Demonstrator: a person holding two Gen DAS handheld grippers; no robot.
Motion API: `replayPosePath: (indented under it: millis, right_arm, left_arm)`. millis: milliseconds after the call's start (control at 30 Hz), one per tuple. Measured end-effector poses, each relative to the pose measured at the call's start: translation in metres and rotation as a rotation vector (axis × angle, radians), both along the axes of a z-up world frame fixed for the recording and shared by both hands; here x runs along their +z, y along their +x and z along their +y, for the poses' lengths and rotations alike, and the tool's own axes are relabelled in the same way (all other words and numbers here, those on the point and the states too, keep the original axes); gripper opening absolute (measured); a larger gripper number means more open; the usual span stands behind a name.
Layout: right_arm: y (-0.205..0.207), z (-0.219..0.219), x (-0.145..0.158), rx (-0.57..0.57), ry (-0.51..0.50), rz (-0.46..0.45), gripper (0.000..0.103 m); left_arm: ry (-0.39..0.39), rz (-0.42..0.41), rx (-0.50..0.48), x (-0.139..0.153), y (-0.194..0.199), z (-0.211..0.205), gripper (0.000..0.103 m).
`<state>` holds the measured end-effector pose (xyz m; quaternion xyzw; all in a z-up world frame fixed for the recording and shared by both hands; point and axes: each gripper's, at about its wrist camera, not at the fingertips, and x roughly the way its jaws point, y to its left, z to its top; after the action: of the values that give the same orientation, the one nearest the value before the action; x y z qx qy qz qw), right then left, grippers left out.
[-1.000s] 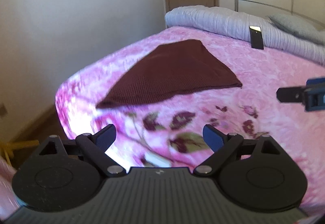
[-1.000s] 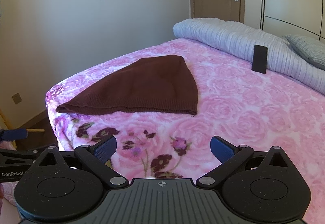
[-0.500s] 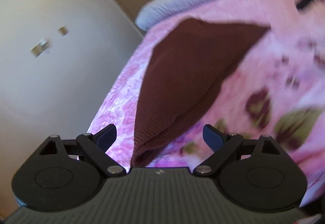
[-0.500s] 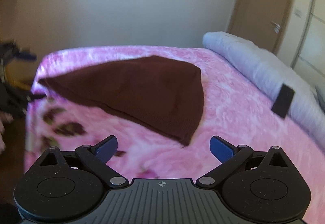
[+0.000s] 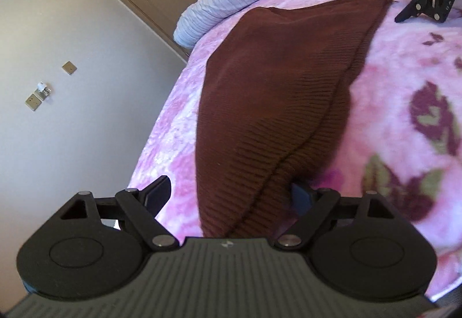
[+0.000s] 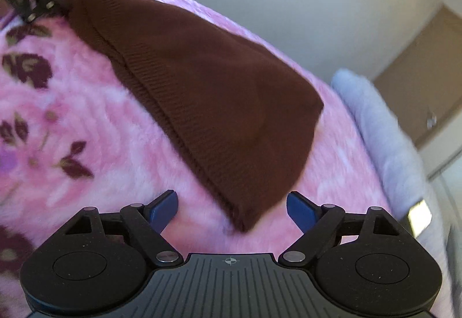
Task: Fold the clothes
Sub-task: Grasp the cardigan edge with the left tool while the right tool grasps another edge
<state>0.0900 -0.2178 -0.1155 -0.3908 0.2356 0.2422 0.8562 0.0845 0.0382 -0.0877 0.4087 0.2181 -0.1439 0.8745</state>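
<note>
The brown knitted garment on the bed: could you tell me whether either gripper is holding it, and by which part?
Nothing is held: both the left gripper and right gripper are open, each straddling a corner of the brown garment.

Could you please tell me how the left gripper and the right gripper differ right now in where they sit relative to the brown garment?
The left gripper straddles one pointed corner of the dark brown ribbed knit garment, with fabric reaching well between its jaws; the right gripper faces the opposite corner, whose tip only just reaches its jaws. The left gripper sits by the bed's edge near the wall; the right sits further in on the pink floral blanket. Both are open.
</note>
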Motion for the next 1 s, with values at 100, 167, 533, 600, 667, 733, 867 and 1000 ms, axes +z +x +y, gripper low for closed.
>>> replayPosePath:
  millis: [100,167,533,600,667,733,867,1000]
  right_arm:
    - [0.014,0.006,-0.007,0.027,-0.032,-0.045,0.078]
    - [0.025,0.011,-0.011,0.044,-0.074,-0.075,0.073]
    - [0.02,-0.011,0.012,0.015,-0.245,-0.228,0.005]
    - [0.014,-0.024,0.036,-0.019,-0.226,-0.258,0.005]
    - [0.007,-0.038,0.06,-0.054,-0.207,-0.288,0.005]
    - [-0.004,-0.055,0.089,-0.091,-0.196,-0.321,0.005]
    - [-0.06,-0.1,0.151,-0.193,-0.209,-0.377,0.005]
    - [-0.124,-0.145,0.203,-0.291,-0.244,-0.434,0.005]
  left_arm:
    - [0.001,-0.012,-0.008,-0.002,0.01,0.001,0.085]
    - [0.005,-0.011,-0.017,-0.003,0.011,-0.002,0.085]
    - [0.042,-0.046,-0.083,0.012,-0.007,-0.024,0.014]
    - [0.025,-0.056,-0.11,0.03,-0.016,-0.033,0.013]
    - [-0.013,-0.062,-0.148,0.055,-0.028,-0.044,0.013]
    - [-0.06,-0.064,-0.191,0.081,-0.043,-0.058,0.013]
    - [-0.164,-0.057,-0.29,0.129,-0.08,-0.089,0.013]
    - [-0.254,-0.04,-0.412,0.163,-0.127,-0.124,0.013]
